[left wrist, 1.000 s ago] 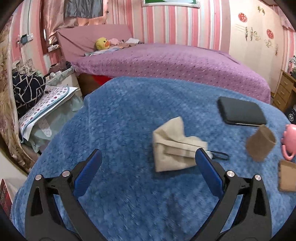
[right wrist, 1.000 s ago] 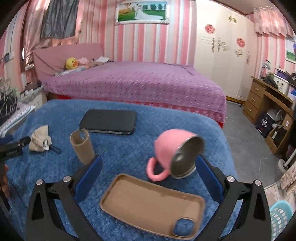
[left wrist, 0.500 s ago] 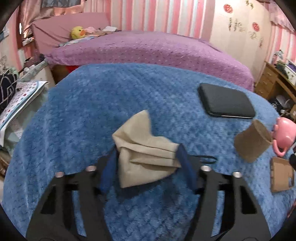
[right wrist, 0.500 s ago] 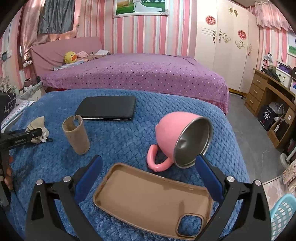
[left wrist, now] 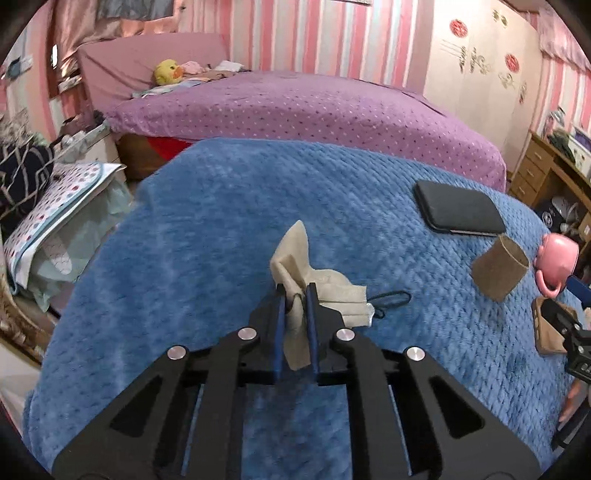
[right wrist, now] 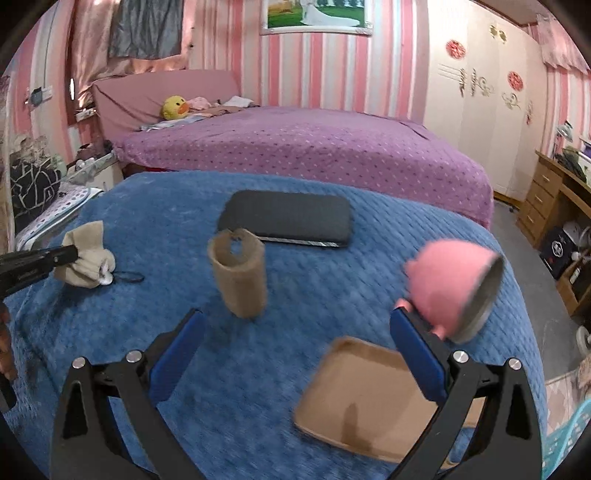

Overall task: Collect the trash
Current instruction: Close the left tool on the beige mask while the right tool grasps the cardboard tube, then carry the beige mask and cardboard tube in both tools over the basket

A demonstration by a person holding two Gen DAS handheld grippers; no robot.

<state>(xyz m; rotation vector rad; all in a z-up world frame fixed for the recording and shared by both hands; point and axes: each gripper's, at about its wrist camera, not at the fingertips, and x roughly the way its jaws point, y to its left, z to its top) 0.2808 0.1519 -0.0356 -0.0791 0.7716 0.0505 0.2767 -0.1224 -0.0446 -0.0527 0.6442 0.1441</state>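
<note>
A thick blue quilted blanket [left wrist: 229, 221] covers the counter, which stands just in front of a wide bed under a purple dotted spread [left wrist: 295, 107]. On the blanket the left tool [left wrist: 295, 295] has just finished closing and now pinches a crumpled beige face mask [left wrist: 295, 266] between its blue pads, the cloth bunched up above them and its dark ear loop [left wrist: 391, 298] trailing to the right on the blanket. From the right wrist view the same mask [right wrist: 88, 258] sits near the counter's left edge. The right tool [right wrist: 295, 339] stands wide with nothing between its pads, low over the blanket. Just ahead of it a brown cardboard tube [right wrist: 238, 273] stands upright; behind the tube lies a flat black case [right wrist: 288, 218]. To the right a pink mug [right wrist: 454, 284] lies tipped on its side with its metal mouth facing right, and beside it a tan phone cover [right wrist: 365, 395] lies open side up. Pink and white striped walls [right wrist: 332, 70] close the room, with a framed picture [right wrist: 314, 16] above the bed, a yellow plush duck [right wrist: 175, 107] by the headboard, cream wardrobe doors [right wrist: 480, 110] with red ornaments, and a wooden desk with drawers [right wrist: 543, 199] at the far right
</note>
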